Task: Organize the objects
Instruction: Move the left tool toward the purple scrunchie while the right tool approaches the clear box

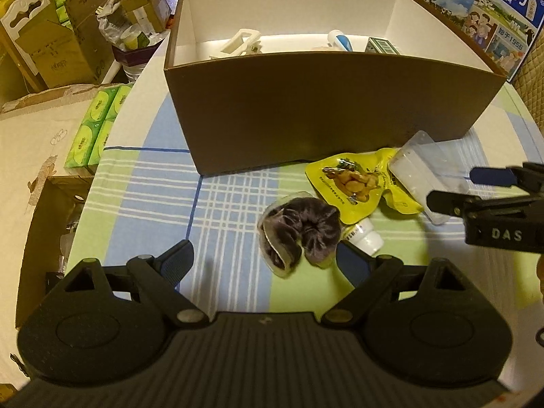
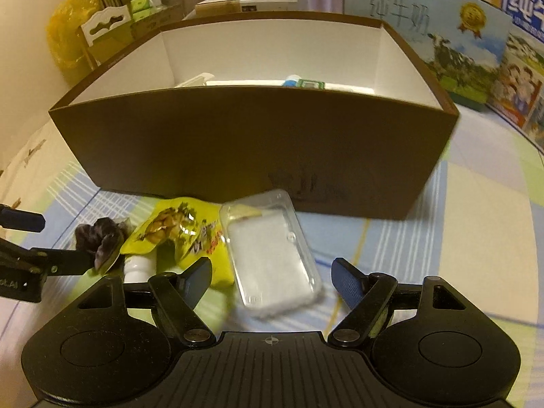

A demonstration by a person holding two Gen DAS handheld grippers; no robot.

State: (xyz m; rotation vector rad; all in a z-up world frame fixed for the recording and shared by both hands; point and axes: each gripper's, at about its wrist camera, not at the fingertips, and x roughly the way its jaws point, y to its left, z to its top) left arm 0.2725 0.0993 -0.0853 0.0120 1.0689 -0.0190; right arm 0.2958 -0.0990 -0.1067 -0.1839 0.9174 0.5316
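Observation:
A dark purple scrunchie (image 1: pixel 301 233) lies on the checked tablecloth just ahead of my left gripper (image 1: pixel 265 265), whose jaws stand open around it without touching. Beside it are a yellow snack pouch (image 1: pixel 357 183) and a small white bottle (image 1: pixel 367 238) partly under the pouch. A clear plastic case (image 2: pixel 272 255) with something white inside lies between the wide-apart fingers of my right gripper (image 2: pixel 272 280), which is open. Behind them stands a brown box (image 2: pixel 255 142) with a white inside. My left gripper (image 2: pixel 57 241) shows at the left of the right wrist view, by the scrunchie (image 2: pixel 98 241).
Inside the brown box (image 1: pixel 323 108) lie a white clip (image 1: pixel 238 46), a blue-and-white tube (image 1: pixel 340 40) and a small green carton (image 1: pixel 382 46). Milk cartons (image 1: pixel 503 20) stand behind at right. Green tissue packs (image 1: pixel 98 125) and cardboard boxes (image 1: pixel 54 51) crowd the left, off the table edge.

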